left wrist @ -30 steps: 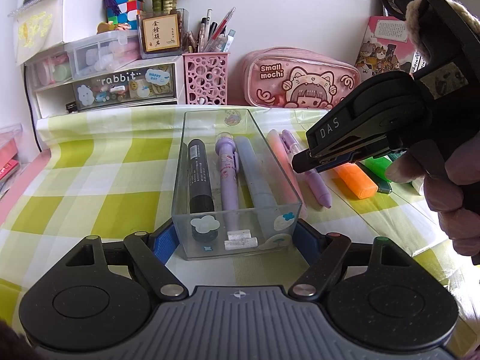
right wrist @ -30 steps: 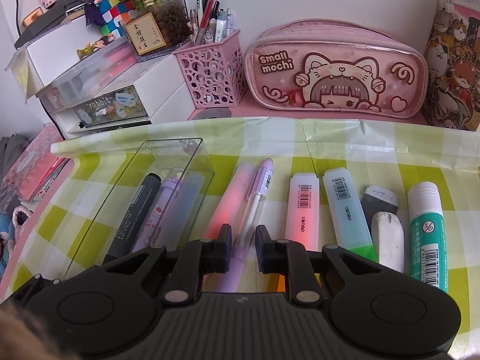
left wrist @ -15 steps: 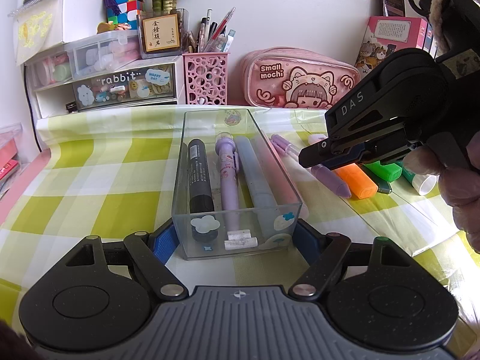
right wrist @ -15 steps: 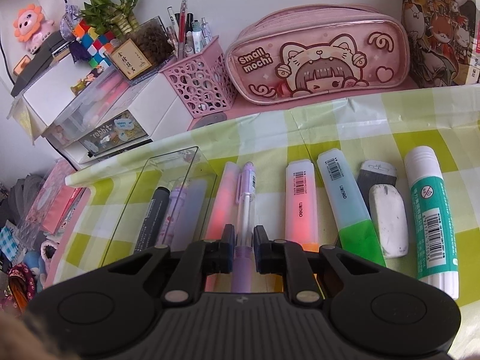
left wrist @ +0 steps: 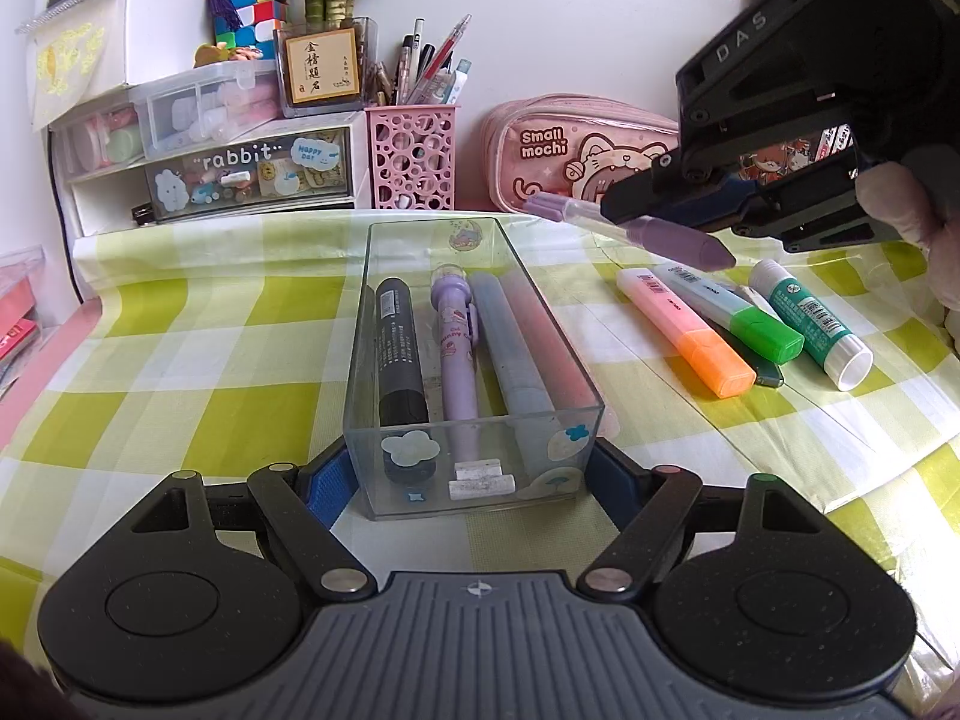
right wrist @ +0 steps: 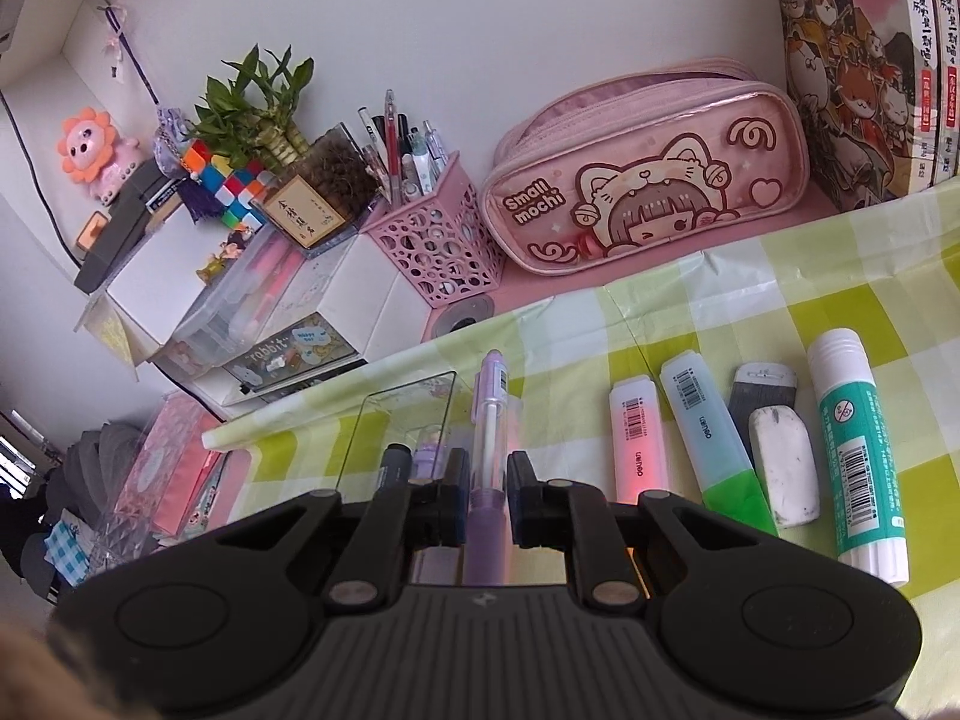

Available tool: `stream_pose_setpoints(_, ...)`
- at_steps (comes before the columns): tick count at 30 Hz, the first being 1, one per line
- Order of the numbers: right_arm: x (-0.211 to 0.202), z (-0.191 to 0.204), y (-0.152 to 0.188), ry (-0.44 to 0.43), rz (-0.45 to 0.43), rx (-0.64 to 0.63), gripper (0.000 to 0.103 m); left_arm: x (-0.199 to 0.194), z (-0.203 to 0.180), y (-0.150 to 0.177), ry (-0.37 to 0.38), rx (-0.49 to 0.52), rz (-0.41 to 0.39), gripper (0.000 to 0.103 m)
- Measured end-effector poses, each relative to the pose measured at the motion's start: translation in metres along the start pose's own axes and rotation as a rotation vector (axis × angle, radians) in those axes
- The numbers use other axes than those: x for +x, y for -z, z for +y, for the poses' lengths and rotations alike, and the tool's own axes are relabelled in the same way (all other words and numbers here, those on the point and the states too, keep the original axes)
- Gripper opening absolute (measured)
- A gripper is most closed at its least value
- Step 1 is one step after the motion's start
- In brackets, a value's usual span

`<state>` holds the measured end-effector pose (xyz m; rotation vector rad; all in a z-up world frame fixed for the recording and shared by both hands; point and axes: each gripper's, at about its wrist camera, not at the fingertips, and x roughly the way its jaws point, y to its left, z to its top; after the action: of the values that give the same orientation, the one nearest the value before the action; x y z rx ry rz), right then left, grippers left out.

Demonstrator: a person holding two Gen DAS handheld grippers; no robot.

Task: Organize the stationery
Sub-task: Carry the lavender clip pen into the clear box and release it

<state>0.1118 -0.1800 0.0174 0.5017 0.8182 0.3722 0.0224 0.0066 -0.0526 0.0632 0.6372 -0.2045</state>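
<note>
A clear plastic box sits on the checked cloth and holds a black marker, a purple pen and a grey-blue pen. A pink pen lies along the box's right wall. My left gripper is shut on the box's near end. My right gripper is shut on a purple pen and holds it in the air, right of and above the box; it also shows in the left wrist view.
A pink-orange highlighter, a blue-green highlighter, a glue stick and an eraser lie right of the box. A pink pencil case, pink pen cup and drawer unit stand at the back.
My right gripper has lifted the purple pen off the cloth and raised it above the table. The left gripper and box have stayed still.
</note>
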Motion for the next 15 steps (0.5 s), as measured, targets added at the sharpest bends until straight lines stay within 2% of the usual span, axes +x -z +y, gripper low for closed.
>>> stream_pose_setpoints(6, 0.012, 0.022, 0.005, -0.053, 0.058, 0.002, 0.023, 0.000, 0.000, 0.000, 0.000, 0.000, 0.000, 0.077)
stream_pose_setpoints(11, 0.032, 0.035, 0.010, -0.019, 0.108, -0.007, 0.023, 0.000, 0.000, 0.000, 0.001, 0.000, 0.000, 0.077)
stream_pose_setpoints(15, 0.041, 0.039, 0.015, -0.029, 0.147, -0.012, 0.023, 0.000, 0.000, 0.000, 0.000, 0.000, 0.000, 0.077)
